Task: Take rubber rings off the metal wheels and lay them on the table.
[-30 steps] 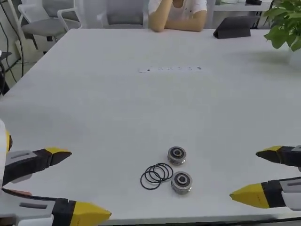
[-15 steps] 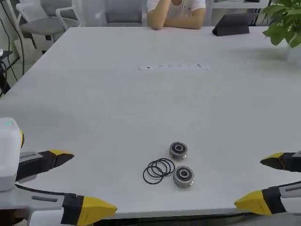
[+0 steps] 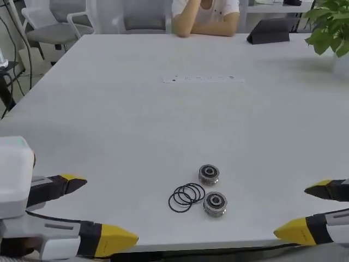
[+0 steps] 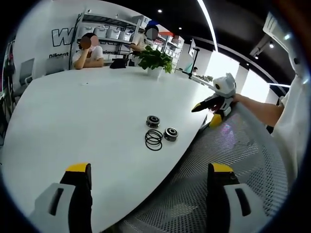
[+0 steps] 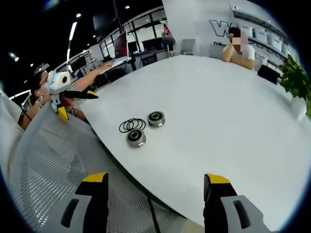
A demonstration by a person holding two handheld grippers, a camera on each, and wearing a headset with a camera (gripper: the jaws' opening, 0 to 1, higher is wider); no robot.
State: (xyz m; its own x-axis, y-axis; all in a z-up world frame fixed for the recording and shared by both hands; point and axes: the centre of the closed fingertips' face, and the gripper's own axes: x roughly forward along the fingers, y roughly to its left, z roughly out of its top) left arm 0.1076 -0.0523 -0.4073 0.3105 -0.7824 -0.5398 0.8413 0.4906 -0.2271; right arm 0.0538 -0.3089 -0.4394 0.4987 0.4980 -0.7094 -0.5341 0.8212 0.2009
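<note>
Head view: rubber rings (image 3: 186,197), thin and black, several overlapping in a loose cluster, lie flat on the white tabletop (image 3: 163,125) near its front edge. Count uncertain, they overlap.
The near metal wheel (image 3: 215,203) lies on its face just right of the cluster, touching it or nearly so. The far metal wheel (image 3: 209,174) lies just behind it, a small gap between the two. Both have a dark hub in a bright rim. They are too small to tell whether any ring still sits on either.

The left hand-held gripper (image 3: 95,212) is low at the left, well apart from the rings. Its yellow-tipped jaws are spread wide with nothing between them. The right hand-held gripper (image 3: 297,213) is low at the right, about as far off on the other side, its jaws likewise wide apart and empty. Both gripper views agree: rings and wheels sit ahead in the open gap between the jaws, untouched.

Farther out there is a faint printed strip (image 3: 203,79) at mid-table. At the far edge a seated person (image 3: 206,16) leans on an elbow, with a dark stand (image 3: 270,34) to their right. A green plant (image 3: 330,27) stands at the far right corner, and a grey chair (image 3: 49,24) off the far left.
</note>
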